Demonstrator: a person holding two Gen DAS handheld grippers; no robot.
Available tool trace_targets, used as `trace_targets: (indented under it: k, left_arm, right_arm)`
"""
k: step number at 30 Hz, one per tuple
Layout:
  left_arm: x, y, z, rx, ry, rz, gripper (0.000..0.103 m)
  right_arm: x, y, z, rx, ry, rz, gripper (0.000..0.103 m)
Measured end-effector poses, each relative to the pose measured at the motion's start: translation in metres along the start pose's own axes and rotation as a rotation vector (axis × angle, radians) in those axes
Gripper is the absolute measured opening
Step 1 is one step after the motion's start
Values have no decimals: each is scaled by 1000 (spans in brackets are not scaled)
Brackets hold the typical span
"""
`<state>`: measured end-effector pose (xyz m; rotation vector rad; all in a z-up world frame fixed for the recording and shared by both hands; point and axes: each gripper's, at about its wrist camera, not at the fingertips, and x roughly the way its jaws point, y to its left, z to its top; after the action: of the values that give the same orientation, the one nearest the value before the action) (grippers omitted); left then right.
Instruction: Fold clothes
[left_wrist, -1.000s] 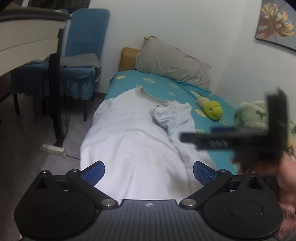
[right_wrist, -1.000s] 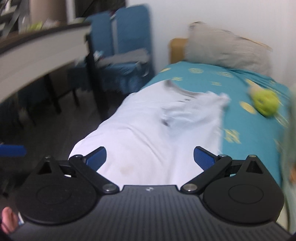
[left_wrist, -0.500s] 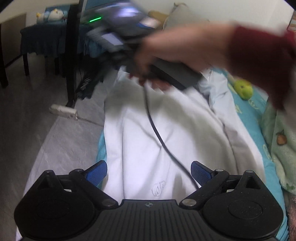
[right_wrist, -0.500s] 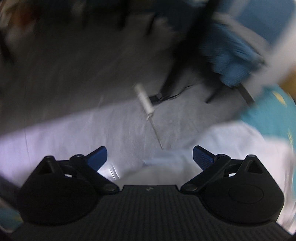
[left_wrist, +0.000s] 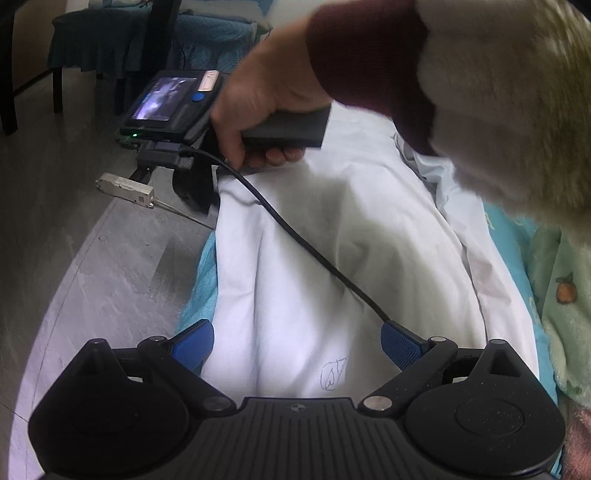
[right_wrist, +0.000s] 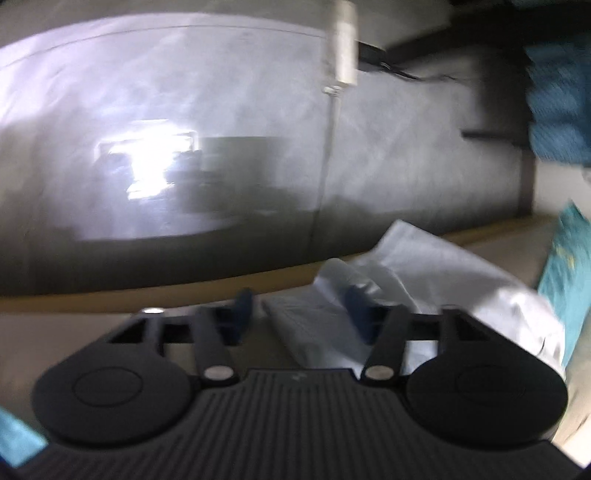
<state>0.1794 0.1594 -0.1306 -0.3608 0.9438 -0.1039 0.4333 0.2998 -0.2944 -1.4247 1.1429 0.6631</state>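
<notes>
A white garment lies spread along the bed. My left gripper is open and empty just above its near hem, where a small ink mark shows. The person's right hand reaches across the bed and holds the right gripper's body at the garment's left edge; its fingers are hidden there. In the blurred right wrist view my right gripper is half closed around a hanging fold of the white garment at the bed's side. Whether the pads touch the cloth is unclear.
A black cable runs across the garment to the right gripper. A white power strip lies on the grey floor. A green blanket sits at the bed's right. Blue chairs stand behind.
The right gripper has swung across to the garment's left edge, dropped low beside the bed, and narrowed its jaws from wide open. The left gripper has come closer to the hem, still open.
</notes>
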Motion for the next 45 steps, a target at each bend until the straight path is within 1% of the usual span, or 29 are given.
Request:
trace_targets:
  k: [1,2,4,6,8,10,11,14,16,18,20,22,23,25,26,27,28,29,30,31,32,33,35,40,43,44,45]
  left_arm:
    - [0,1,0,-6,-5,-3,98]
    - [1,1,0,-13,-8,-2,98]
    - [-2,1,0,-17,-31,-16,98]
    - [-7,-2,0,-19,-66,-39,98]
    - [-12,-4,-1,-21,-102,-62,99]
    - [-12,-11,-1,-21,-104,-104,100]
    - [-12,-15,-2,-21,-105,-126,100]
    - [-21,-30,-5,28,-162,-165,100]
    - [-28,-40,-7,62,-202,-190,100]
    - [-27,-51,-9,93,-212,-209,100]
    - [-27,-62,-12,123,-221,-228,100]
    - [-26,-73,-15,154,-230,-246,100]
    - [-25,-78,-16,169,-234,-255,100]
    - [-25,-89,-19,200,-243,-274,100]
    - [-23,-90,-19,205,-240,-262,100]
    - [-22,-91,-20,209,-236,-247,100]
    - [-20,-91,-20,212,-233,-233,100]
    - [-20,-91,-20,213,-234,-222,100]
    - [-19,-90,-18,205,-238,-219,100]
    - [-18,-89,-16,197,-243,-217,100]
    - [-18,-87,-14,182,-246,-214,100]
    - [-17,-85,-13,167,-250,-211,100]
    - [-18,-80,-9,141,-255,-195,100]
    - [-12,-71,-3,103,-253,-173,100]
    - [-8,-74,-3,114,-240,-158,100]
    - [-7,-75,-4,122,-239,-154,100]
    - [-7,-76,-4,129,-239,-151,100]
  right_arm:
    - [-1,-1,-3,23,-19,-30,8]
    - [-6,-3,-6,54,-52,-58,8]
    - [-26,-9,-15,141,-160,-60,8]
    - [-56,-23,-28,263,-279,-60,8]
    - [-91,-42,-50,386,-386,-74,8]
    - [-122,-65,-80,522,-467,-75,7]
    - [-134,-77,-101,601,-495,-77,7]
    - [-158,-107,-174,833,-577,-85,7]
    - [-164,-117,-233,1004,-629,-123,7]
    - [-159,-119,-294,1207,-666,-130,7]
    - [-144,-115,-348,1380,-681,-115,7]
    - [-115,-99,-393,1499,-656,-72,8]
    - [-102,-91,-414,1552,-644,-51,8]
    - [-79,-73,-444,1618,-631,-5,10]
    - [-73,-66,-453,1622,-655,20,11]
    - [-67,-60,-462,1626,-680,45,16]
    - [-63,-53,-470,1625,-702,63,37]
    - [-63,-49,-472,1607,-719,55,52]
    - [-63,-46,-471,1578,-745,31,83]
    - [-64,-44,-467,1537,-780,-4,94]
    - [-69,-40,-464,1490,-814,-46,92]
    - [-73,-39,-459,1445,-837,-77,92]
    - [-74,-50,-446,1366,-866,-111,92]
    - [-78,-70,-401,1083,-908,-114,92]
    - [-75,-74,-368,927,-868,-92,92]
    - [-74,-74,-359,895,-848,-99,91]
    - [-72,-74,-352,876,-832,-110,84]
